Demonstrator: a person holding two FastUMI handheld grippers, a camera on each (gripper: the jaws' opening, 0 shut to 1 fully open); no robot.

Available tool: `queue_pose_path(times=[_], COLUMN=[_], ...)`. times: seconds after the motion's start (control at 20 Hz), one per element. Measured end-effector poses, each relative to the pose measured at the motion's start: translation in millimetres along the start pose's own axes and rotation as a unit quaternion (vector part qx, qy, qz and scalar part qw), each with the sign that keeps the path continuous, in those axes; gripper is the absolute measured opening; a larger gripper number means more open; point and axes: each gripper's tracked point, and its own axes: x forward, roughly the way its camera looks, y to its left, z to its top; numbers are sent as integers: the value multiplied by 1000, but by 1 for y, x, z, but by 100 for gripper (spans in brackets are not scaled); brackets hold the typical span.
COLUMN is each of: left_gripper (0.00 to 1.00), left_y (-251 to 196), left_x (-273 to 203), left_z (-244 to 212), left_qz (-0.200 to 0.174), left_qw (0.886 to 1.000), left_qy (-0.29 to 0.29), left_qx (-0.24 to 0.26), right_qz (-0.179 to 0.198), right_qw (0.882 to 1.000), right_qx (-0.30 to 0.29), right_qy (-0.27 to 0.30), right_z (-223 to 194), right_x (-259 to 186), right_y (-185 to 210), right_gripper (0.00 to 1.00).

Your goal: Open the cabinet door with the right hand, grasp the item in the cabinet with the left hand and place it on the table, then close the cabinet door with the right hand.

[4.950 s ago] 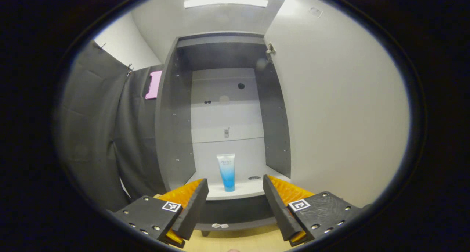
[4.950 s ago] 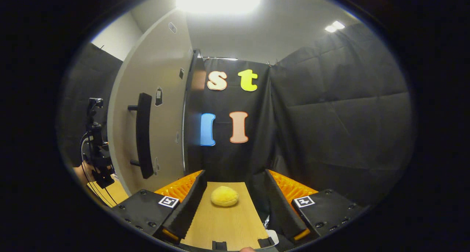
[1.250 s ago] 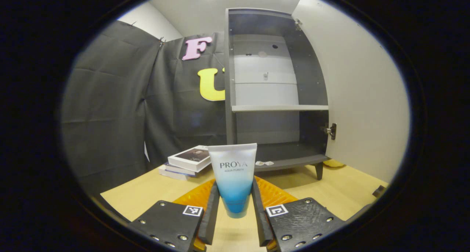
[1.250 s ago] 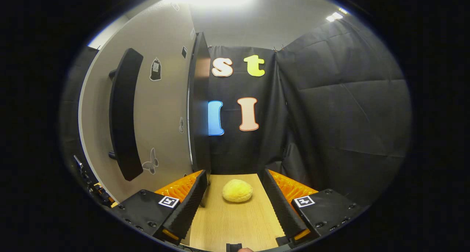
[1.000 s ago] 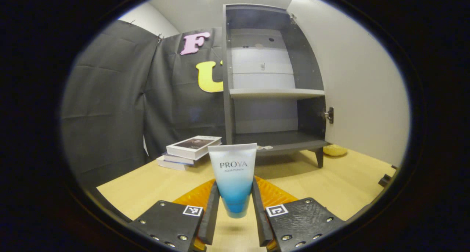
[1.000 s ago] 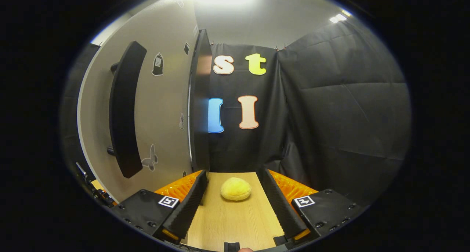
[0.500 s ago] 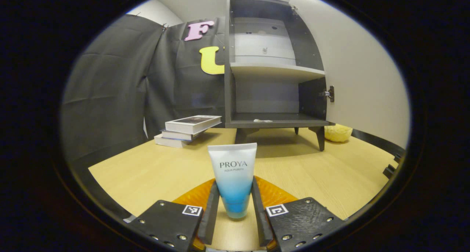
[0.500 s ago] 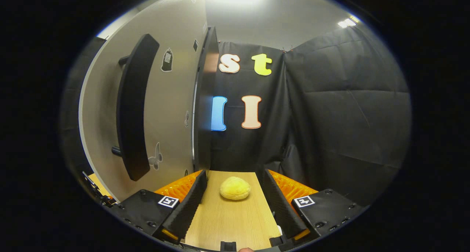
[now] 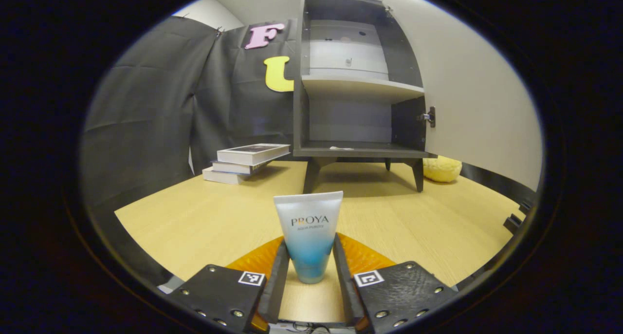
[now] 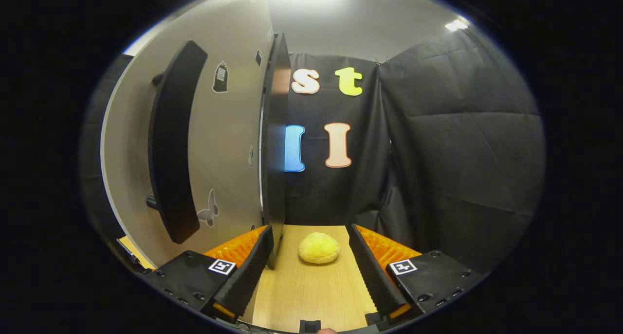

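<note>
A white-to-blue tube [image 9: 308, 227] stands upright with its cap end down on the wooden table [image 9: 194, 217], and my left gripper [image 9: 309, 245] is shut on its lower half. Behind it the dark cabinet [image 9: 299, 95] stands with its shelves bare and its pale door [image 9: 467, 95] swung wide to the right. In the right gripper view, my right gripper [image 10: 309, 241] is open with nothing between its fingers. It sits low beside the door's outer face [image 10: 229, 144], whose long black handle [image 10: 170, 144] is up and to the left.
A stack of books [image 9: 246, 161] lies left of the cabinet. A yellow soft ball [image 10: 319, 248] rests on the table ahead of the right gripper, also seen by the cabinet's right leg as the ball [image 9: 442, 168]. A small white scrap [image 9: 336, 148] lies on the cabinet's bottom shelf.
My left gripper took the tube out of the cabinet, drew back and sank until the tube's cap end met the table. The right gripper shifted slightly beside the door, staying open.
</note>
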Motion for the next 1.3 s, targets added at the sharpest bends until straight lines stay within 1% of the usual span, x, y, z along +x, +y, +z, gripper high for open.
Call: queue_pose_path(times=[0.15,0.3,0.35,0.5,0.7,0.75,0.8,0.85,0.9,1.0,1.15,1.2,1.3], left_gripper=[88,89,89,89,89,89,89,88,88,89,89,89,89], left_y=[2,2,0,2,15,23,30,36,42,51,65,69,80], left_x=[-6,-16,-22,-49,-72,-77,-81,-85,-90,-98,-101,-100,-95], left_z=[11,42,55,118,191,215,232,252,268,295,321,324,322], left_qz=[14,28,31,52,72,82,88,96,101,101,86,80,70], left_qw=[1000,999,999,998,995,994,993,992,990,988,986,986,986], left_qy=[3,-2,1,-23,-43,-56,-63,-77,-90,-112,-138,-144,-145], left_qx=[14,19,18,32,49,46,41,34,27,23,33,37,44], right_qz=[1,7,12,27,37,37,36,32,25,12,-1,-11,-12], right_qw=[1000,1000,1000,999,997,997,998,998,998,999,998,997,996], right_qx=[5,20,27,45,53,51,49,46,44,42,46,49,57], right_qy=[-3,-11,-10,-13,-34,-32,-31,-31,-31,-31,-46,-54,-66], right_z=[0,9,10,23,41,41,42,44,46,50,62,66,71], right_x=[-3,-5,-5,-7,-14,-15,-17,-19,-21,-29,-42,-48,-55], right_y=[-7,-15,-15,-23,-24,-24,-23,-23,-24,-19,-5,-3,10], right_gripper=[97,97,99,99,92,96,92,97,98,98,98,98,98])
